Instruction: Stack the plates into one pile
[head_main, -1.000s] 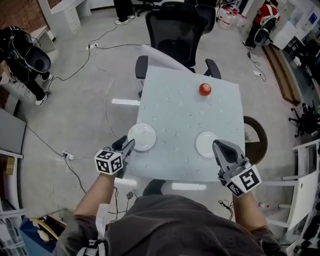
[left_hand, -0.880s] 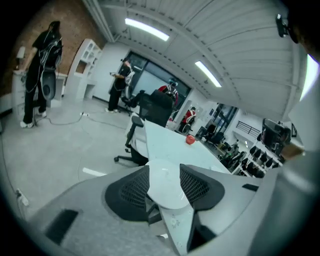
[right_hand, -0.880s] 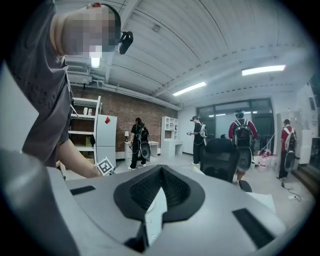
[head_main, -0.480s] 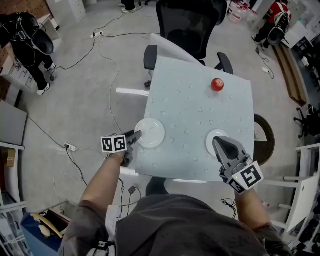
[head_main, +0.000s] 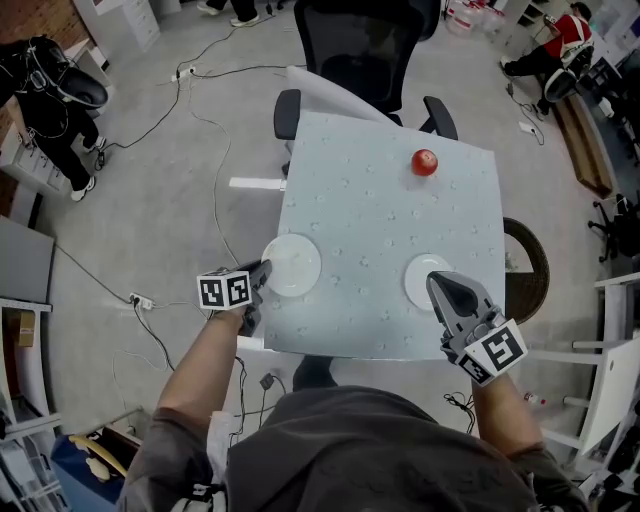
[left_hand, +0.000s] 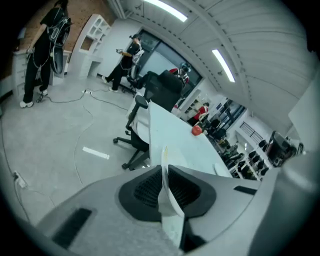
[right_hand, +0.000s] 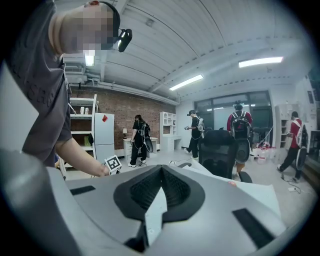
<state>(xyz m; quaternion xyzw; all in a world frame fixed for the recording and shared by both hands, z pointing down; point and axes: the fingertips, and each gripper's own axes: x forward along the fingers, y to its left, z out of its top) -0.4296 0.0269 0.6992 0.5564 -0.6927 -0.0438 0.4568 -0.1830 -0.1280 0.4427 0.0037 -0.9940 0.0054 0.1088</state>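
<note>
1. Clamping the near-left rim of the left plate (head_main: 293, 264), the left claw (head_main: 262, 272) has just been closing. The left gripper view shows the white rim standing edge-on between its two dark pads, pressed from both sides.
2. The person's left hand (head_main: 236, 312) holds that claw at the left edge of the pale bench (head_main: 380, 215), with its marker cube (head_main: 224, 292) hanging just off the bench over the floor.
3. The left plate sits on the bench near its left edge, toward the front.
4. The right claw (head_main: 437, 283) has its jaws drawn fully together and grips nothing. Its tip hangs over the near rim of the right plate (head_main: 418, 272), and no view settles whether it touches the plate.
5. The right plate lies flat near the bench's front right, well apart from the left plate. The two plates rest singly, with bare bench between them.
6. A red apple (head_main: 424, 161) stands toward the bench's far right, well apart from both plates.
7. A black office chair (head_main: 360, 45) is pushed up against the far side of the bench. Cables (head_main: 205, 115) trail across the grey floor at left.
</note>
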